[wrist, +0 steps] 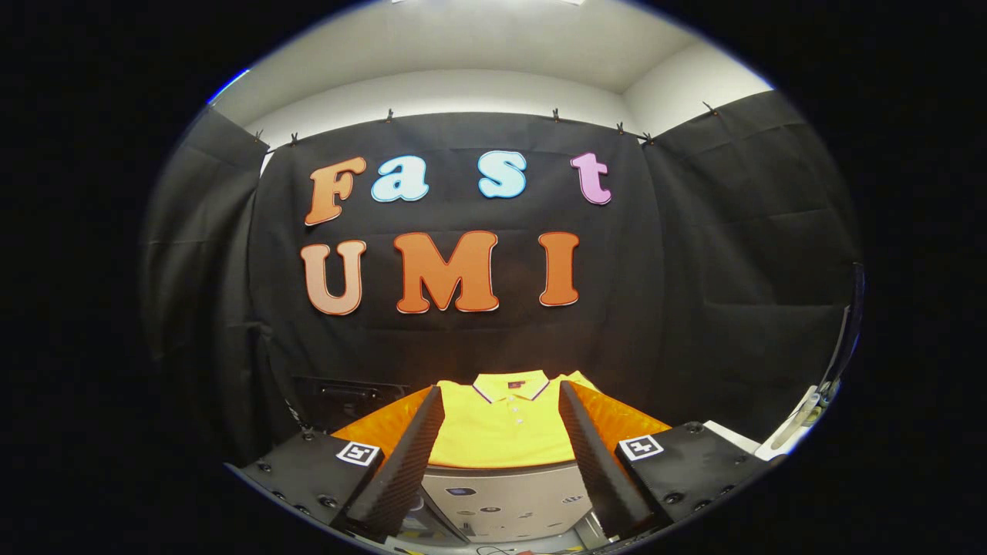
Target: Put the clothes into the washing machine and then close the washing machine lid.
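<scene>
Yellow polo shirt point(501, 432) lies flat and spread on an orange cloth-covered surface point(382, 428), collar toward the booth's back wall and hem along the near edge of that surface. Shirt looks untouched; nothing holds it.

Gripper point(501, 432) spread wide, fingers empty and pressing on nothing. Shirt sits just ahead of the fingers, framed in the gap between them; the two tips reach about level with its shoulders but appear to hover above and short of the fabric. Contact cannot be confirmed.

Below the orange surface's near edge, under the fingers, a pale grey panel with small dark marks point(505, 501). Possibly the top or front of the washing machine; too little shows to be sure. Lid and drum opening not identifiable, so lid state unknown.

Progress, by my reading: at the very start. Shirt not yet picked up, nothing loaded, lid closing still to come. Next step likely a descent onto the shirt to pinch it.
</scene>
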The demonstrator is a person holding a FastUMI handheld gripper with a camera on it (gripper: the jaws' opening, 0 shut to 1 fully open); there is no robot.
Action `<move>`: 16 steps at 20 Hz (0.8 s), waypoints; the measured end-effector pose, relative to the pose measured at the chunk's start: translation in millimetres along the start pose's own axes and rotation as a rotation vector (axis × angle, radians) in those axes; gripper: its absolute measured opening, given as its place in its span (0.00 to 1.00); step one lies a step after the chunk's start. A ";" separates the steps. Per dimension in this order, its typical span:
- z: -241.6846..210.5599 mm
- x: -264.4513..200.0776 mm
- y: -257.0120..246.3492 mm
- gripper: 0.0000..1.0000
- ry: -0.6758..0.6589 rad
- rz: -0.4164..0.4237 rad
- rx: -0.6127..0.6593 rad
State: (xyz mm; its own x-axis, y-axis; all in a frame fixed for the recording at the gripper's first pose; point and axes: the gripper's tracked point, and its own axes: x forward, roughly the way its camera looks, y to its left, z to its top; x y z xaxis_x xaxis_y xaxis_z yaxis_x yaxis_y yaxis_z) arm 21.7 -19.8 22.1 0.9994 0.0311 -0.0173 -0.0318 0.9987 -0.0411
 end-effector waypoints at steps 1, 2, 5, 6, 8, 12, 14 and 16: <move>-2.2 1.4 0.1 0.97 0.005 0.001 -0.004; -3.4 1.8 -0.5 0.97 0.011 0.000 -0.010; -4.7 -0.9 -4.6 0.97 0.015 -0.005 -0.013; -6.4 -1.6 -5.3 0.97 0.018 -0.004 -0.009; -7.8 -0.9 -8.8 0.97 0.021 -0.005 0.000; -11.6 -2.5 -15.8 0.97 0.029 -0.023 0.002; -12.2 -6.1 -17.5 0.97 0.030 -0.027 0.009; -16.9 -7.0 -21.5 0.97 0.035 -0.037 0.003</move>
State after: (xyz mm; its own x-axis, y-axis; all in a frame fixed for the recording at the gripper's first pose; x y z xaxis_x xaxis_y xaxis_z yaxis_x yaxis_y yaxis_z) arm 15.1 -42.2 6.3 0.9987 -0.0072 -0.0504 0.0052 0.9992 -0.0391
